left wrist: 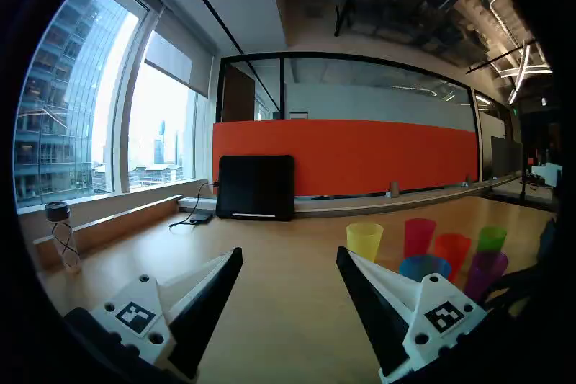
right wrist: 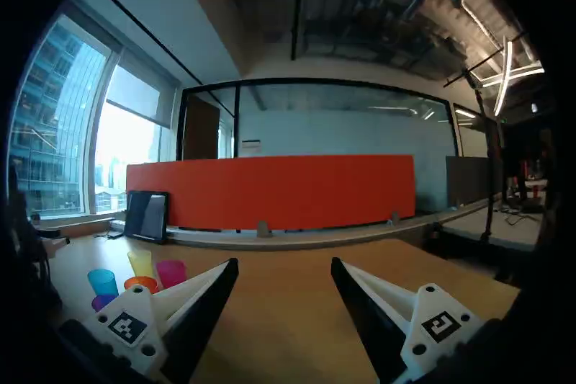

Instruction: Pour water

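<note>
Several coloured plastic cups stand grouped on the wooden table: a yellow cup (left wrist: 364, 240), a pink cup (left wrist: 419, 235), an orange cup (left wrist: 452, 253), a green cup (left wrist: 492, 238), a blue cup (left wrist: 424, 266) and a purple cup (left wrist: 484, 273). My left gripper (left wrist: 288, 261) is open above the table, its right finger just in front of the blue cup. A clear water bottle (left wrist: 63, 235) with a dark cap stands far left by the window ledge. My right gripper (right wrist: 283, 267) is open and holds nothing; the cup group (right wrist: 137, 277) sits to its left.
A black tablet-like screen (left wrist: 255, 187) leans against the orange partition (left wrist: 345, 155), with a cable and adapter (left wrist: 198, 217) beside it. A raised ledge runs under the window at left. Bare tabletop (right wrist: 288, 297) stretches ahead of the right gripper.
</note>
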The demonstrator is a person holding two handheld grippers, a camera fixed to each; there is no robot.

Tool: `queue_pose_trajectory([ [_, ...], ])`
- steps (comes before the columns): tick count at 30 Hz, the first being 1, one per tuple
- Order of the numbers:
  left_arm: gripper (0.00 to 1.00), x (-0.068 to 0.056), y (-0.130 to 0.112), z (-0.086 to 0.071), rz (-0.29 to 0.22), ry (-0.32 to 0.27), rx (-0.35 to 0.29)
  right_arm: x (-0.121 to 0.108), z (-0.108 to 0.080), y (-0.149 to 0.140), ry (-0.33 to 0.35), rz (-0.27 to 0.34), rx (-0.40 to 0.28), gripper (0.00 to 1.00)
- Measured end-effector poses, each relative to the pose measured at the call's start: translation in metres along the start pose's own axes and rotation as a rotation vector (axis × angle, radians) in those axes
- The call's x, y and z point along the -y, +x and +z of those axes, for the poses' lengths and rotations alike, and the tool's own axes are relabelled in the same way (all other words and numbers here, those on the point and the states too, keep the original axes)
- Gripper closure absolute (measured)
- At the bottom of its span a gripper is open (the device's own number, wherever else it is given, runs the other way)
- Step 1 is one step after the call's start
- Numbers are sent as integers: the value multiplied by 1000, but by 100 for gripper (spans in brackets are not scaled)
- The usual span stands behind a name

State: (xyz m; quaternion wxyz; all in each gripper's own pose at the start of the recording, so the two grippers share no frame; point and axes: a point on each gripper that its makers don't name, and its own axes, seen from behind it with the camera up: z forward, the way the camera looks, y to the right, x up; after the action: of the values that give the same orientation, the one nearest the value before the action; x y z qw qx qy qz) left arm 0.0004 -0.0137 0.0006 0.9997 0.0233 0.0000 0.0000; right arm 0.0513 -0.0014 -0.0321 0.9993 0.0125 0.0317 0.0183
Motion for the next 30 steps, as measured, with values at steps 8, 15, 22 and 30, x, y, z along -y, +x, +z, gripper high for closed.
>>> queue_pose_trajectory([
  [8, 3, 0, 0, 0, 0, 0, 0, 1, 15, -1, 4, 3, -26, 0],
  [15, 3, 0, 0, 0, 0, 0, 0, 2, 24, 0, -11, -37, -47, 1],
  [22, 3, 1, 0, 0, 0, 0, 0, 3, 27, -17, -12, -44, -20, 0],
  [30, 3, 1, 0, 0, 0, 0, 0, 4, 28, -36, -12, -42, 12, 0],
])
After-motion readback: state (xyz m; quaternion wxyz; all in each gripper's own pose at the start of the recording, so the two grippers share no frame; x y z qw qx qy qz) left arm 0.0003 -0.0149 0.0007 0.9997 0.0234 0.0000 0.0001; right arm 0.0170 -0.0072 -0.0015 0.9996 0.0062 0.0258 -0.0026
